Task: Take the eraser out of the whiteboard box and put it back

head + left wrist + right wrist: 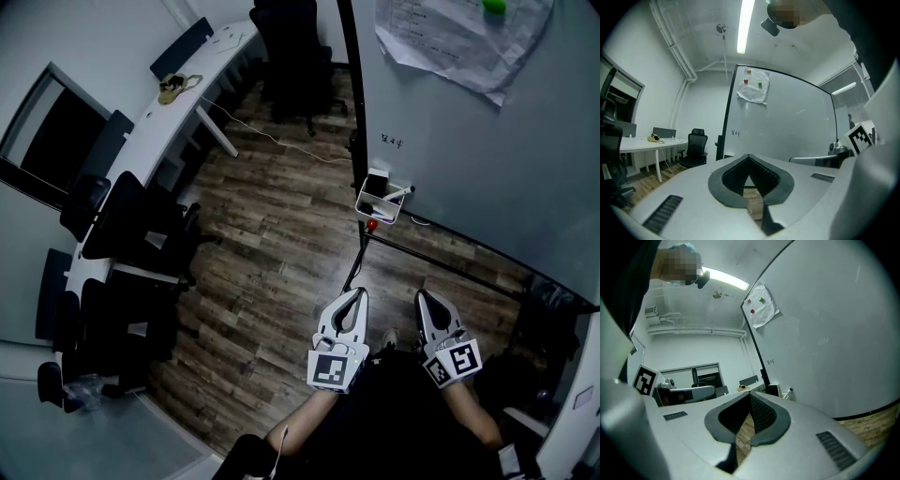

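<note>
The white whiteboard box (379,204) hangs on the lower edge of the whiteboard (469,141). It holds a marker (397,192) and a pale block with a dark top (377,180) that looks like the eraser. A red knob (371,224) shows just under the box. My left gripper (355,294) and right gripper (424,297) are side by side, well short of the box and pointing level towards it. Both are shut with nothing between the jaws. In the right gripper view the box (775,390) and marker (790,393) lie ahead, right of the right gripper (750,396).
The whiteboard stands on a black frame (412,251) over a wooden floor (281,234). Papers (459,37) are pinned to the board with magnets. A long white desk (159,131) with black office chairs (131,225) runs along the left. Another chair (291,56) stands at the back.
</note>
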The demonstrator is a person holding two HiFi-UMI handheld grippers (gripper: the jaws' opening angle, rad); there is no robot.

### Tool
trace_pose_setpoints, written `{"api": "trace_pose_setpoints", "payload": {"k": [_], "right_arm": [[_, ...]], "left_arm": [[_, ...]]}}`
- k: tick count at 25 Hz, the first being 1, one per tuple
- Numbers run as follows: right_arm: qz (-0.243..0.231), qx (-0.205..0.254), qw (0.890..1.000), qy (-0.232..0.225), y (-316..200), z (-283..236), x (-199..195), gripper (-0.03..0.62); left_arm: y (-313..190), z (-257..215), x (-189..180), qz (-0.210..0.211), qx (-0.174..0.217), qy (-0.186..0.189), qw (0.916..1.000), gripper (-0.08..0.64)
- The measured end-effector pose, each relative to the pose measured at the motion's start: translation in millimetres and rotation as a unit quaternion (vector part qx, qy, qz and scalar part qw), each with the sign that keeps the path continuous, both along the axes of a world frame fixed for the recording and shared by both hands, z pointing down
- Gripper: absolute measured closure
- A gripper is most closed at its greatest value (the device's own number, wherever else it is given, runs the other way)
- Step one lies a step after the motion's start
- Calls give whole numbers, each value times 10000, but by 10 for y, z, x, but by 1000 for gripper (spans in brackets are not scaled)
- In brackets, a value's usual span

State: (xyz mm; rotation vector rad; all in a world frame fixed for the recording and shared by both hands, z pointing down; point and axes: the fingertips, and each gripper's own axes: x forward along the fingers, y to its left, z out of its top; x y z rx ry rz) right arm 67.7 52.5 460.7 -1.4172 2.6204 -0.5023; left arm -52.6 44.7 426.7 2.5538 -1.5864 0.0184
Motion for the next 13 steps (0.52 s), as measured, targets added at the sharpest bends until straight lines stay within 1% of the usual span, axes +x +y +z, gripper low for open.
{"api": "trace_pose_setpoints", "payload": {"k": [1, 4, 8, 13], "right_arm": [[2, -5, 10000, -3, 5, 0, -1, 577], [12, -26, 10000, -6, 15, 17, 6, 577], [31, -29, 10000, 0, 17, 23, 12, 577], [33, -23, 10000, -14, 12, 19, 10, 578]], "left_arm": [[4, 6, -2, -4, -9, 9, 10000, 554], [14, 48, 12, 107, -11, -131, 9999, 554], [24, 95, 19, 142, -23, -174, 9997, 554], [10, 44, 19, 76, -25, -45, 10000, 554]]}}
